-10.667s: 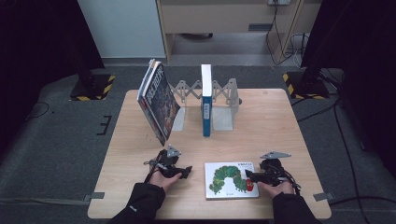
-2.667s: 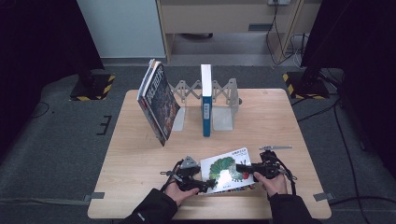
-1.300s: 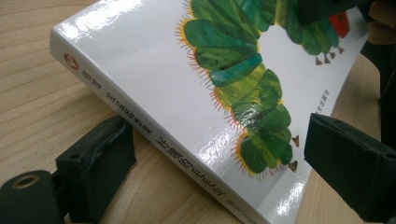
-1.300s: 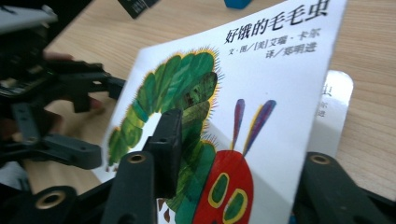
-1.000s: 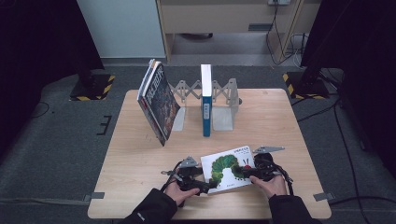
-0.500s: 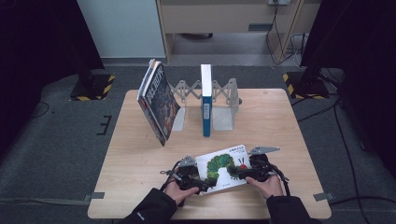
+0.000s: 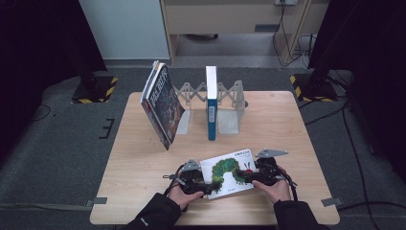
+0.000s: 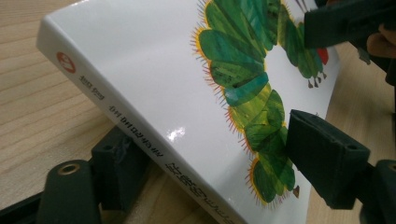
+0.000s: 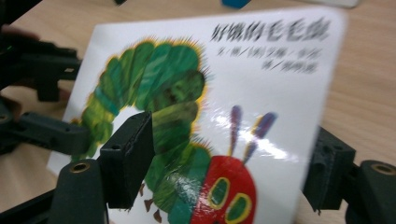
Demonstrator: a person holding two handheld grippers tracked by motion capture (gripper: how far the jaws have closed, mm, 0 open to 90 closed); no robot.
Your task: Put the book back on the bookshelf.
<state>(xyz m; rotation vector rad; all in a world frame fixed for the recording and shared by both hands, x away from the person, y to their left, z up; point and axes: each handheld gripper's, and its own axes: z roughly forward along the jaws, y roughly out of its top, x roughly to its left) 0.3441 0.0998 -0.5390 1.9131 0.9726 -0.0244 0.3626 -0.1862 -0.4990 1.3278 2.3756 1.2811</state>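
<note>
Book [image 7: 229, 171] — tilted higher, both grippers still clamped.

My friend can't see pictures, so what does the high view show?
Two hands at a wooden table each hold a gripper, the left gripper and right gripper, both clamped on a white caterpillar picture book. Behind it, a blue book stands upright in a metal rack and a dark book leans.

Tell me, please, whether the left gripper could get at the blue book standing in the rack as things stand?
Probably not yet. The left gripper is shut on the caterpillar book, shared with the right gripper. The table towards the blue book looks open.
</note>
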